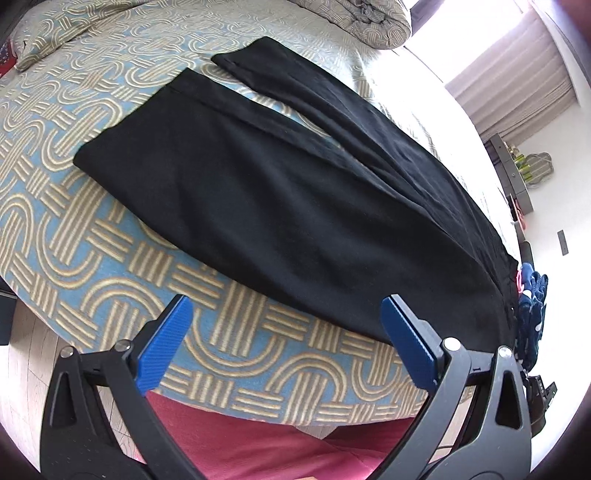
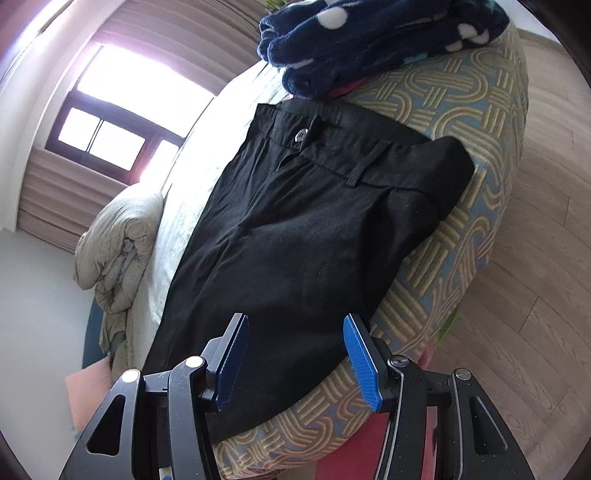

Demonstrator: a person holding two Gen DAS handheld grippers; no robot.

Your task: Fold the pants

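- Pants (image 1: 280, 192), black, lie spread flat on a bed whose cover (image 1: 122, 258) carries a blue ground with tan arches and bars; one side of them runs close along the near edge of the bed.
- Nearest in the left wrist view, the left gripper (image 1: 286, 306) hangs over that edge with its blue pads (image 1: 164, 343) set wide apart; only bedcover and the border of the black cloth show between them, and neither pad touches anything.
- Below that gripper a band of red cloth (image 1: 258, 443) crosses the bottom of the view.
- In the right wrist view the right gripper (image 2: 295, 325) stands about half open above the hip part of the pants (image 2: 295, 240); its pads look clear of the fabric and hold nothing.
- Further up that view the waistband (image 2: 369, 155) shows a belt loop and a small silver button (image 2: 301, 134), undone; I can read no label or writing on it.
- Just past the waistband a navy fleece with white dots (image 2: 369, 33) sits bundled on the bed.
- At the far end, in the left wrist view, the two legs part slightly, both hems (image 1: 240, 55) lying flat on the cover.
- Beyond them lies a rolled quilt (image 1: 369, 22) in the same pattern, then curtains (image 1: 517, 92) and a bright window (image 2: 122, 110).
- Pale wood flooring (image 2: 535, 258) runs beside the bed.
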